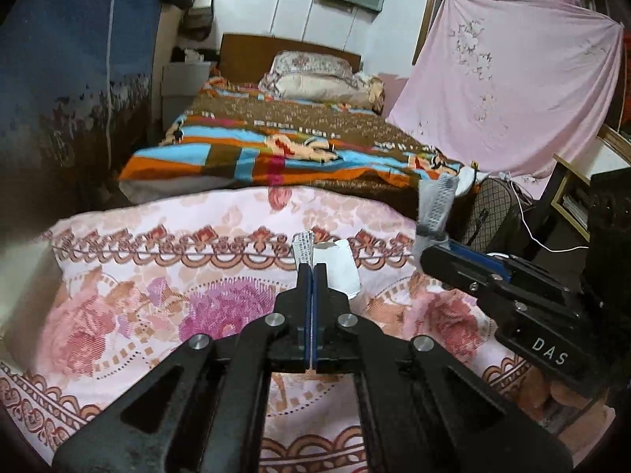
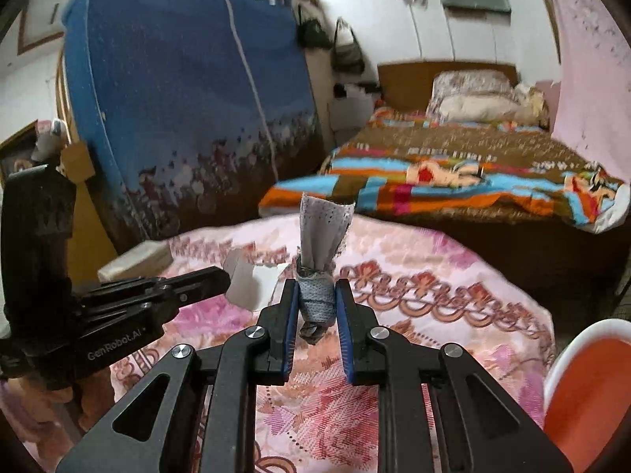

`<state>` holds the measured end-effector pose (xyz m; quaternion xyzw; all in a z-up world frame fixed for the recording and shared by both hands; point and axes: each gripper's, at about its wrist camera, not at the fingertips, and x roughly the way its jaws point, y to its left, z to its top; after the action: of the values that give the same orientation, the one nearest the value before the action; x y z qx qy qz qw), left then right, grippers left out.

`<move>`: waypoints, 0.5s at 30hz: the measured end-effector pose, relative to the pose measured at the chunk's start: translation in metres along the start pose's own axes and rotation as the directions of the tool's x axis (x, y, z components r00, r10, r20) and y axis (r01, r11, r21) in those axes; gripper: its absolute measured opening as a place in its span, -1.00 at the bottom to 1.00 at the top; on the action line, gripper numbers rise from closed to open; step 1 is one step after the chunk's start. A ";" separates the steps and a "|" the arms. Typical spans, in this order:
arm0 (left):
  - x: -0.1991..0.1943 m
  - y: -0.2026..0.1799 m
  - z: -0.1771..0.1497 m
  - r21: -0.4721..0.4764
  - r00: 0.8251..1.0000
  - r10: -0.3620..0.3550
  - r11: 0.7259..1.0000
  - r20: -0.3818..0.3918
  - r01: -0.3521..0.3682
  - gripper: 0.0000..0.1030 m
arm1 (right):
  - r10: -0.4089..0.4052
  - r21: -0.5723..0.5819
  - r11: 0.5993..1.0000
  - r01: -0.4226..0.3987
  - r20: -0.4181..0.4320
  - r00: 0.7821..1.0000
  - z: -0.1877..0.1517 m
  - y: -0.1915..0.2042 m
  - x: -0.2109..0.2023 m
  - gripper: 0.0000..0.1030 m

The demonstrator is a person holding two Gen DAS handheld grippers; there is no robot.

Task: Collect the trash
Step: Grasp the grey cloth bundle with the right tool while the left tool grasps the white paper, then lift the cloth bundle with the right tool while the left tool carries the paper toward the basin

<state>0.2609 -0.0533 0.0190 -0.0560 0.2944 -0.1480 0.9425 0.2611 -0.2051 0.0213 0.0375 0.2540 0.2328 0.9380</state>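
Observation:
Both grippers hover over a pink flowered quilt [image 1: 157,276]. My left gripper [image 1: 313,270] is shut on a white paper scrap [image 1: 342,272], and a printed strip of it sticks up past the tips. In the right wrist view the left gripper [image 2: 225,279] comes in from the left with the same paper scrap [image 2: 252,285] at its tip. My right gripper [image 2: 315,289] is shut on a grey crumpled wrapper [image 2: 319,236] that stands up between its blue pads. In the left wrist view the right gripper [image 1: 428,250] holds that grey wrapper [image 1: 437,205] at the right.
An orange bin with a white rim [image 2: 568,354] sits at the lower right. Beyond the quilt lies a bed with a bright patterned blanket [image 1: 276,146]. A blue fabric wardrobe [image 2: 177,98] stands at the left, a draped pink sheet [image 1: 512,79] and a brown bag [image 1: 493,213] at the right.

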 end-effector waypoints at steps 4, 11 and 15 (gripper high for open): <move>-0.015 -0.008 -0.002 0.005 0.998 0.010 1.000 0.062 -0.011 -1.00 | -0.013 -0.014 1.000 0.014 0.097 0.995 0.001 0.004 -0.019 -0.68; -0.049 -0.030 -0.007 0.076 0.974 0.044 0.995 0.222 -0.063 -1.00 | -0.032 -0.046 0.998 0.045 0.256 0.966 -0.001 0.013 -0.055 -0.68; -0.064 -0.043 -0.004 0.105 0.955 0.038 0.992 0.294 -0.072 -1.00 | -0.054 -0.078 0.993 0.084 0.330 0.943 -0.003 0.017 -0.071 -0.68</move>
<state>0.1975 -0.0745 0.0586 -0.0148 0.1450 -0.1286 0.9809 0.1979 -0.2225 0.0549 0.0241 0.0852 0.2015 0.9755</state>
